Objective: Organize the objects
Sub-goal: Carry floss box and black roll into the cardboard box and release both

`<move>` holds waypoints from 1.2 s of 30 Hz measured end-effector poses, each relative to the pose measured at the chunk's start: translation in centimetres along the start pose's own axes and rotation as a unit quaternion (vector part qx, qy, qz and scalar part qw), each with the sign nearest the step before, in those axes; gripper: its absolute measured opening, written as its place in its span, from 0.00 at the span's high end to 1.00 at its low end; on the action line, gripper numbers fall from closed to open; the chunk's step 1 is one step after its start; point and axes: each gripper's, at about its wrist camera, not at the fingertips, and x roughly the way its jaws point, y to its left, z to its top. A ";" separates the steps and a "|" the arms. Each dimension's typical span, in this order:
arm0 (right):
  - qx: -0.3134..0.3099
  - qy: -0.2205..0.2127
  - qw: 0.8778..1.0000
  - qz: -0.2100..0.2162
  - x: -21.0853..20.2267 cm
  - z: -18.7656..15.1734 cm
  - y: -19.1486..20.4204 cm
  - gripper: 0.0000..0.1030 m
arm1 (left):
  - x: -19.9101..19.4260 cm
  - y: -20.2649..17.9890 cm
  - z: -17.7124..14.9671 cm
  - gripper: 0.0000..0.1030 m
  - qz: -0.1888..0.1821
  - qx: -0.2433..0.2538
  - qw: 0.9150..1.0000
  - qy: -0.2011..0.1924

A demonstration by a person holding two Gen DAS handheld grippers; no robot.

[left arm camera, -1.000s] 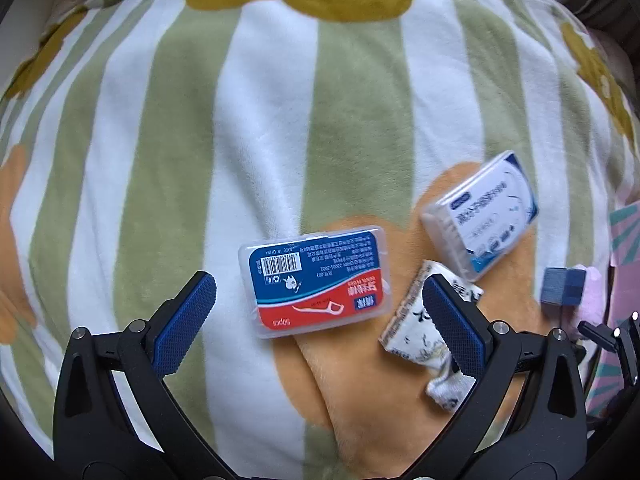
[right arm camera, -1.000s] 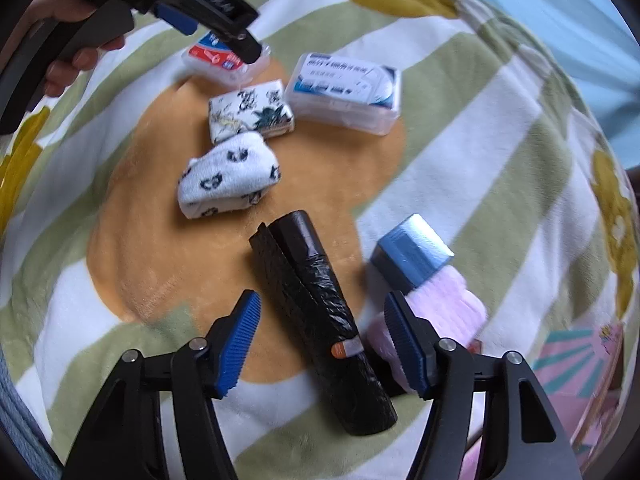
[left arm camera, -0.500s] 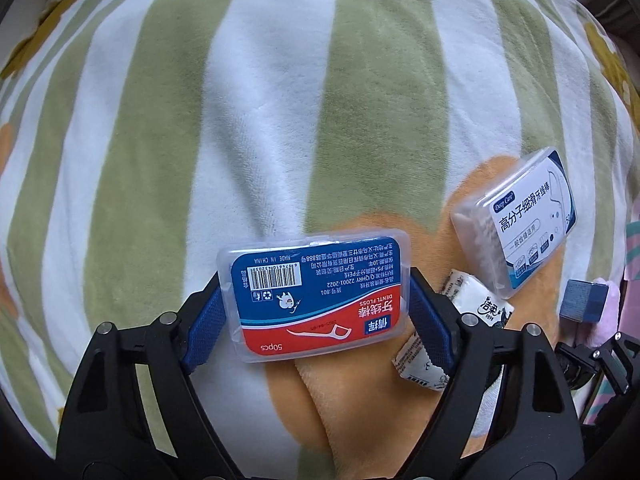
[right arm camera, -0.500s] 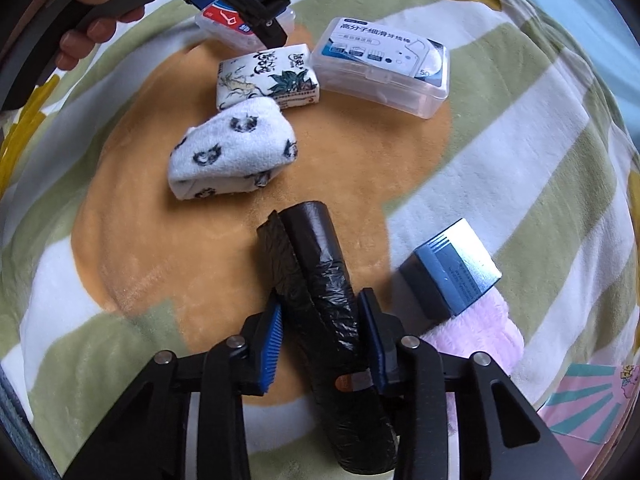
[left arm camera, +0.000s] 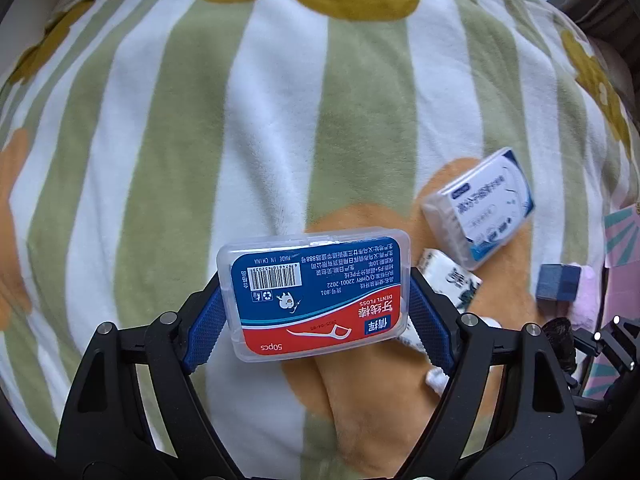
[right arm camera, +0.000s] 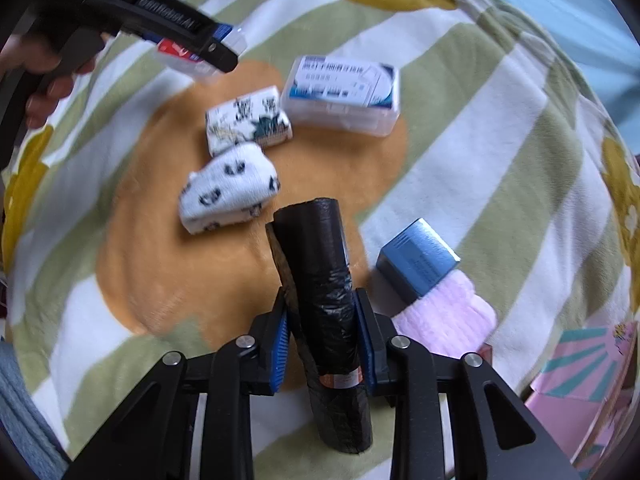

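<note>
The left gripper (left arm camera: pixel 314 312) is clamped on the floss box (left arm camera: pixel 316 292), holding it above the striped blanket (left arm camera: pixel 280 120). The right gripper (right arm camera: pixel 324 340) is squeezed tight around the black bag roll (right arm camera: pixel 320 288), beside the sock (right arm camera: pixel 228 192) and blue box (right arm camera: pixel 418 258).

Bare striped blanket (left arm camera: pixel 280 120) fills the upper and left parts of the left wrist frame, open to pass. At right, the white floss box (left arm camera: pixel 482 216), tissue pack (left arm camera: pixel 450 278) and blue box (left arm camera: pixel 557 287) crowd together; a rolled sock (right arm camera: pixel 230 192) lies just beside the black bag roll (right arm camera: pixel 320 280).
</note>
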 end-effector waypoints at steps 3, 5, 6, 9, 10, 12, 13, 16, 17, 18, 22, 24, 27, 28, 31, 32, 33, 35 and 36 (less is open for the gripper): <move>0.015 -0.011 1.000 0.000 -2.0 -0.7 -0.1 0.76 | -1.9 -0.3 -0.1 0.21 -0.006 0.005 1.000 -0.011; 0.031 -0.019 0.999 0.002 -3.4 -1.0 0.2 0.76 | -2.5 0.0 0.3 0.21 -0.010 0.010 1.000 -0.019; 0.038 -0.022 0.999 0.003 -3.9 -0.4 -0.1 0.77 | -3.4 -0.2 0.1 0.21 -0.013 0.013 1.000 -0.024; 0.065 -0.036 0.997 0.006 -5.5 1.7 0.8 0.77 | -5.7 -0.9 -3.1 0.21 -0.019 0.022 0.999 -0.039; 0.076 -0.041 0.996 0.007 -5.6 4.1 1.5 0.77 | -6.4 -1.4 -4.0 0.21 -0.020 0.023 0.999 -0.042; 0.102 -0.048 0.994 0.010 -5.5 8.0 1.8 0.77 | -8.2 -1.6 -5.1 0.21 -0.024 0.026 0.998 -0.051; 0.112 -0.051 0.992 0.012 -5.9 8.0 2.2 0.78 | -8.7 -1.9 -5.2 0.21 -0.027 0.029 0.998 -0.055; 0.149 -0.055 0.987 0.018 -7.8 8.1 2.3 0.78 | -11.6 -2.5 -7.1 0.21 -0.033 0.039 0.996 -0.069; 0.166 -0.055 0.984 0.021 -8.7 7.9 2.4 0.78 | -12.6 -2.9 -7.6 0.21 -0.034 0.043 0.996 -0.075; 0.176 -0.055 0.983 0.022 -9.5 7.6 2.4 0.78 | -13.4 -3.3 -8.0 0.21 -0.032 0.043 0.995 -0.080; 0.223 -0.062 0.973 0.024 -12.9 6.4 2.0 0.78 | -17.0 -5.1 -10.3 0.21 -0.038 0.058 0.993 -0.096; 0.246 -0.069 0.966 0.025 -14.7 5.7 1.9 0.78 | -18.1 -5.9 -11.3 0.21 -0.038 0.060 0.992 -0.102; 0.274 -0.075 0.958 0.031 -16.6 4.7 1.8 0.78 | -19.1 -7.3 -12.7 0.21 -0.035 0.069 0.991 -0.108; 0.280 -0.077 0.956 0.033 -17.0 4.4 1.8 0.78 | -19.3 -7.6 -13.0 0.21 -0.037 0.069 0.991 -0.108; 0.287 -0.083 0.954 0.032 -18.2 3.6 1.8 0.78 | -20.0 -8.7 -13.4 0.21 -0.044 0.076 0.990 -0.113; 0.288 -0.085 0.953 0.031 -18.7 3.4 1.7 0.78 | -20.3 -9.1 -13.5 0.21 -0.044 0.079 0.989 -0.117; 0.290 -0.087 0.953 0.029 -19.0 3.2 1.6 0.78 | -20.5 -9.5 -13.5 0.21 -0.044 0.081 0.988 -0.121; 0.298 -0.092 0.950 0.024 -20.0 2.5 1.2 0.78 | -21.1 -10.2 -13.4 0.21 -0.047 0.086 0.987 -0.127; 0.302 -0.094 0.948 0.022 -20.3 2.2 0.9 0.78 | -21.3 -10.7 -13.3 0.21 -0.049 0.089 0.986 -0.128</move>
